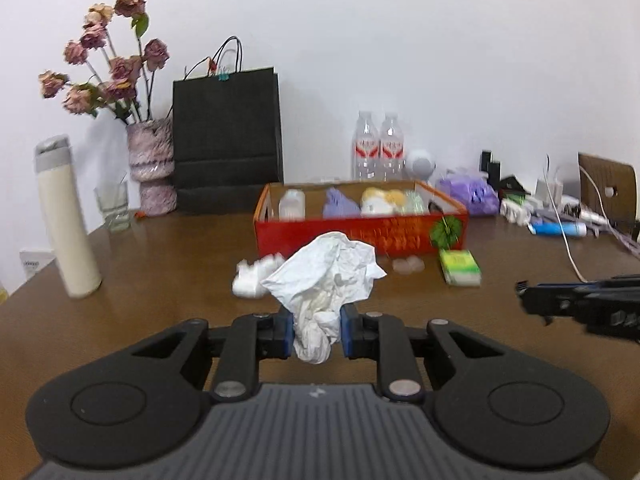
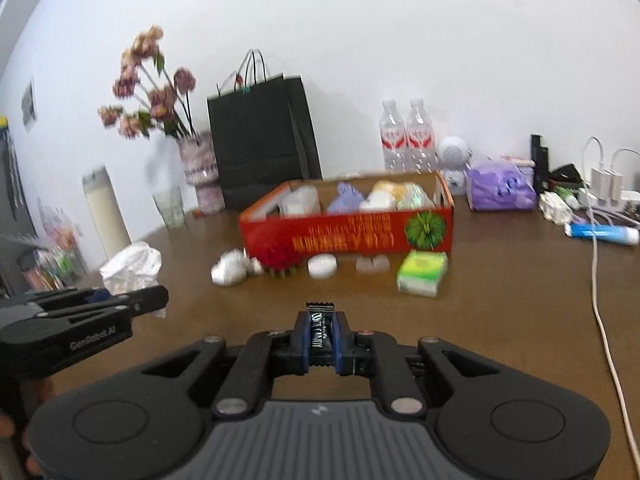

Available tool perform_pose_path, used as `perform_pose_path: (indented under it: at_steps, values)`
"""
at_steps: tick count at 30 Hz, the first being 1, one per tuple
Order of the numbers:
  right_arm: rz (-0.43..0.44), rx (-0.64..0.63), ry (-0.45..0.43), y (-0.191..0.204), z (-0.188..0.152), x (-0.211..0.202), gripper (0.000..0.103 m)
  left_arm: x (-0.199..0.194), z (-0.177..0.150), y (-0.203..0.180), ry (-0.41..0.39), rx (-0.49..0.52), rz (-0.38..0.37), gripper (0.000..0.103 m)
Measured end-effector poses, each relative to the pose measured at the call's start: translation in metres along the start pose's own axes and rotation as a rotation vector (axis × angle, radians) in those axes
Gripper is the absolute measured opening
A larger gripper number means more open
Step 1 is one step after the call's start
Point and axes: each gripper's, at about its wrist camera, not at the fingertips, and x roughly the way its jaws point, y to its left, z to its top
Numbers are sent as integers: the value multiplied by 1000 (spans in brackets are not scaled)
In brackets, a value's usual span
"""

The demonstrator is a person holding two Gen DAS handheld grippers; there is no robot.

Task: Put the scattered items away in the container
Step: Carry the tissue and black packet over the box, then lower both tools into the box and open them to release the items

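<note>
Crumpled white tissue [image 1: 326,276] sits pinched between the left gripper [image 1: 316,330] fingers, held above the brown table [image 1: 160,264]. Over on the right, the right gripper [image 2: 322,338] is clamped tight on a dark candy wrapper [image 2: 319,332]. Ahead, the red cardboard box [image 2: 348,232] stands partly filled. Lying loose just before it: a green tissue pack [image 2: 422,272], a white round lid [image 2: 322,266] and a white wad [image 2: 230,270].

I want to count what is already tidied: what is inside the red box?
Inside the red box: a white bottle, a purple item, a yellow-white one and a greenish packet. The front wall hides anything lower.
</note>
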Motion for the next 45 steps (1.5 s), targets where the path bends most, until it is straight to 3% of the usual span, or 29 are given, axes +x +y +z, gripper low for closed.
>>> perform_pose_path:
  at_steps: [6, 9, 13, 16, 18, 21, 27, 29, 32, 34, 36, 37, 38, 39, 45]
  values:
    - [26, -44, -65, -14, 84, 41, 10, 76, 78, 20, 14, -14, -42, 22]
    - [54, -49, -32, -22, 127, 82, 10, 125, 104, 20, 62, 9, -42, 22]
    - [56, -52, 85, -34, 172, 154, 11, 206, 124, 20, 211, 18, -93, 23]
    - [8, -77, 199, -43, 187, 217, 11, 267, 125, 19, 351, 41, -59, 23]
    - [-16, -71, 290, -50, 186, 258, 11, 300, 121, 24, 478, 10, -90, 23]
    - [-19, -15, 442, -63, 170, 314, 11, 328, 116, 26, 578, 6, -129, 23]
    - [-34, 25, 610, -65, 141, 365, 11, 354, 102, 25, 665, 66, -92, 23]
    - [-35, 33, 636, -62, 138, 371, 13, 355, 99, 22, 668, 78, -115, 32]
    - [-44, 70, 657, -64, 138, 375, 16, 355, 97, 23, 678, 72, -117, 35]
    - [-31, 120, 665, -70, 139, 374, 34, 354, 99, 28, 687, 34, -128, 37]
    - [-42, 155, 658, -76, 145, 367, 46, 348, 105, 31, 685, 13, -133, 41]
    - [-54, 163, 652, -78, 149, 362, 50, 344, 110, 30, 677, 10, -138, 50]
    - [-66, 166, 647, -79, 153, 357, 51, 339, 116, 30, 669, 11, -133, 70]
    - [-77, 167, 642, -80, 158, 351, 52, 337, 121, 28, 661, 13, -119, 78]
    - [-143, 165, 607, -85, 189, 312, 70, 304, 161, 28, 622, -43, -102, 96]
